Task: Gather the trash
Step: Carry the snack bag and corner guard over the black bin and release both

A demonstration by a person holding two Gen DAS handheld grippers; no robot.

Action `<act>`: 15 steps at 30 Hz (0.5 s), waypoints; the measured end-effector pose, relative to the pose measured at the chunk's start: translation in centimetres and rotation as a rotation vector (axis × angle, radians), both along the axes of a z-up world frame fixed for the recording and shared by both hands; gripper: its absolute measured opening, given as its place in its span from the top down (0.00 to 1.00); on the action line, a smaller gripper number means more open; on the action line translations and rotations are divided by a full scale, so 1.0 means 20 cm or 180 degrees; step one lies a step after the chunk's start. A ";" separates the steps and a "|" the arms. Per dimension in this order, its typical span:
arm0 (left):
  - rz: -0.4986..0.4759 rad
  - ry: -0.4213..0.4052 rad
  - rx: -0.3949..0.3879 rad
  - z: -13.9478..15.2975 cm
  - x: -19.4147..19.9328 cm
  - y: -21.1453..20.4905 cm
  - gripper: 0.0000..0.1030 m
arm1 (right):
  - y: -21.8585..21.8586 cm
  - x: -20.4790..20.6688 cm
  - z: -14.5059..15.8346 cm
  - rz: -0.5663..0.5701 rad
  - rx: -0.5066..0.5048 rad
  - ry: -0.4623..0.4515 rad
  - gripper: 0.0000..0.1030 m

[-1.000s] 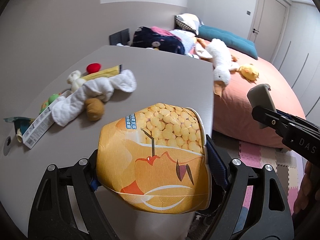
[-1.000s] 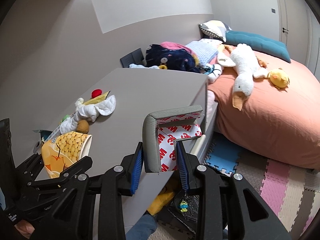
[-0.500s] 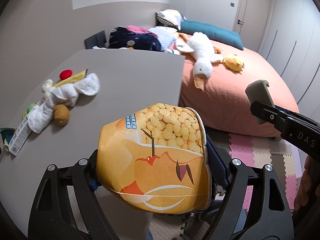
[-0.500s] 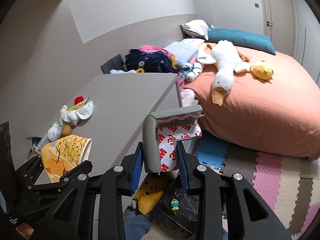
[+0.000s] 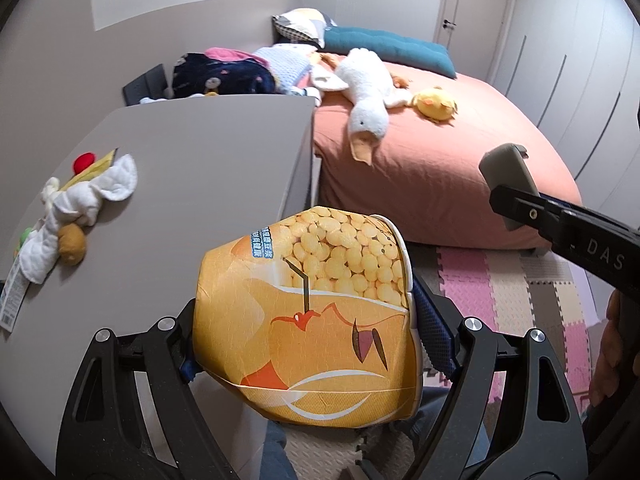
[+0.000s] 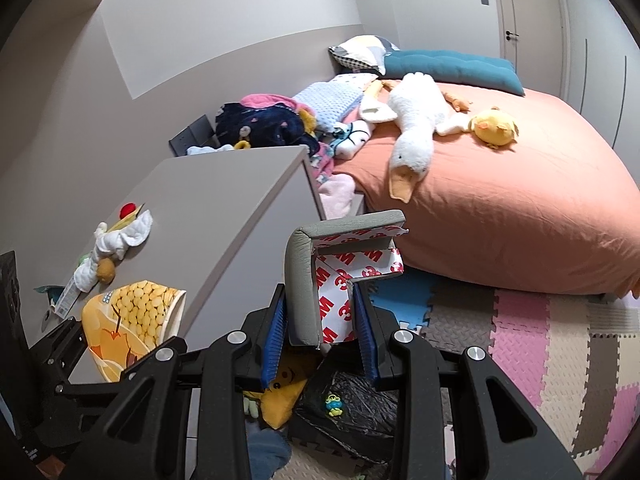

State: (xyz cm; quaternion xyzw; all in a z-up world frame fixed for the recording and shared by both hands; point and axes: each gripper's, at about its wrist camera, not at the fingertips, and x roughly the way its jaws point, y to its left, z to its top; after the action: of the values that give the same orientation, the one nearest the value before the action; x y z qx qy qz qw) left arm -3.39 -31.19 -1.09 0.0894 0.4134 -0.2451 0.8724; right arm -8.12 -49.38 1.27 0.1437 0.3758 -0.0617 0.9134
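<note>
Since a sec ago both grippers have swung sideways off the grey table (image 5: 208,168) toward the bed (image 5: 460,152): the table edge used to run behind the cup, now it sits left of it, w/ foam floor mats (image 5: 520,280) showing under the cup's right side.

Left to right. Far left on the table: a white cloth (image 5: 80,200) bunched over a brown ball (image 5: 72,242), a red ball (image 5: 84,161) and a yellow wrapper behind it, a barcode label strip (image 5: 12,300) at the table's near left edge. All well apart from the grippers.

Centre, left wrist view: left gripper (image 5: 308,328) is clamped on the yellow corn-print paper cup (image 5: 308,312), jaws wide, blue pads pressing both sides; cup lies tilted w/ its rim to the right, held in the air past the table's edge.

Right: right gripper (image 6: 320,312) is closed narrow on a grey foam corner guard (image 6: 304,280) w/ red-and-white 3M backing (image 6: 352,276); it stands upright between the blue pads. Below it on the floor, a black trash bag (image 6: 352,404) lies open, a yellow plush (image 6: 284,392) just beside it.

Beyond: bed w/ a white goose plush (image 6: 412,128) and a yellow chick plush (image 6: 494,126).
</note>
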 end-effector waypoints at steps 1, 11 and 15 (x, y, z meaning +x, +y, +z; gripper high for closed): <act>-0.0038 0.0017 0.0002 -0.01 0.00 -0.02 0.21 | -0.01 0.00 0.00 -0.0014 0.0002 0.0009 0.67; -0.0044 0.0374 0.0245 -0.17 0.06 -0.07 0.05 | -0.08 0.03 -0.05 -0.0258 -0.0155 0.0223 0.21; -0.0003 0.0321 0.0233 -0.15 0.06 -0.03 0.05 | -0.09 0.03 -0.06 -0.0267 -0.0136 0.0221 0.21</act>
State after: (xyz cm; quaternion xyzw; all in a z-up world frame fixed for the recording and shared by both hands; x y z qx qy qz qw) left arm -2.13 -31.88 -4.17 0.1091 0.4654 -0.2345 0.8465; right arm -7.45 -51.20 0.09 0.1375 0.3994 -0.1129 0.8993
